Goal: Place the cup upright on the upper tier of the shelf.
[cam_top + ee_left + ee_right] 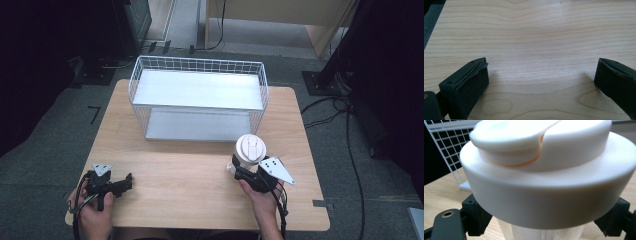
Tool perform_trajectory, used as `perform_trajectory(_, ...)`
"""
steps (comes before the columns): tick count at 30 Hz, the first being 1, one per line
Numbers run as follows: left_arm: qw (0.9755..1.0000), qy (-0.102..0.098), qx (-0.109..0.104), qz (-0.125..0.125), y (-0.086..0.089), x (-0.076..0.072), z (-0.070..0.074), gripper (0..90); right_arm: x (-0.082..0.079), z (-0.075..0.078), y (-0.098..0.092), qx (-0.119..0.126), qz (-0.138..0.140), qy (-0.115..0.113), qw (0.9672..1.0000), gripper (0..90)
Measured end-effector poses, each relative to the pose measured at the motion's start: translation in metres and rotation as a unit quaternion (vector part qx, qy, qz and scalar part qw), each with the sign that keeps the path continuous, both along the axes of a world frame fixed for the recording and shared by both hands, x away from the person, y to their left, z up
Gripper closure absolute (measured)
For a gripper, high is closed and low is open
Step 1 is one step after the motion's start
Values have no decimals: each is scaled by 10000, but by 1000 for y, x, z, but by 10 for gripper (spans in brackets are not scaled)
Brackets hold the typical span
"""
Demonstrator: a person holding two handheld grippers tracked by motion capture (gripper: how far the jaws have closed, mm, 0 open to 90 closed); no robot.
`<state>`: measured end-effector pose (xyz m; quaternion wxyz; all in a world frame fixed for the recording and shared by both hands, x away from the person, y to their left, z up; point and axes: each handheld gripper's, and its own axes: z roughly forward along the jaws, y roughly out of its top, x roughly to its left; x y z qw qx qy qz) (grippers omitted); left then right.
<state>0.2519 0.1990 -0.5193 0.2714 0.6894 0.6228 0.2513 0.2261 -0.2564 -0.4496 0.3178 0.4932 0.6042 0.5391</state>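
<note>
White-lidded cup [250, 149] between right gripper [239, 169] fingers [477, 218], just under lid.

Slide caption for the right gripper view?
Right gripper clamps a clear bottle below its white lid.

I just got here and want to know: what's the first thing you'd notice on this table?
A big white wire basket with two shelves stands at the far side of the wooden table. Nearer, at the right, the right hand-held gripper is closed around a clear cup with a white lid. The left hand-held gripper is open over bare wood.
</note>
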Motion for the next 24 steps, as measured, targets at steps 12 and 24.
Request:
perform_trajectory(12, 10000, -11, -8, 9, 0, 0, 0, 0, 5, 37, 17, -133, 83, -344, 9993, 158)
perform_trajectory(24, 10000, -6, 3, 3, 0, 0, 0, 0, 16, 75, 32, -177, 164, -688, 9973, 158)
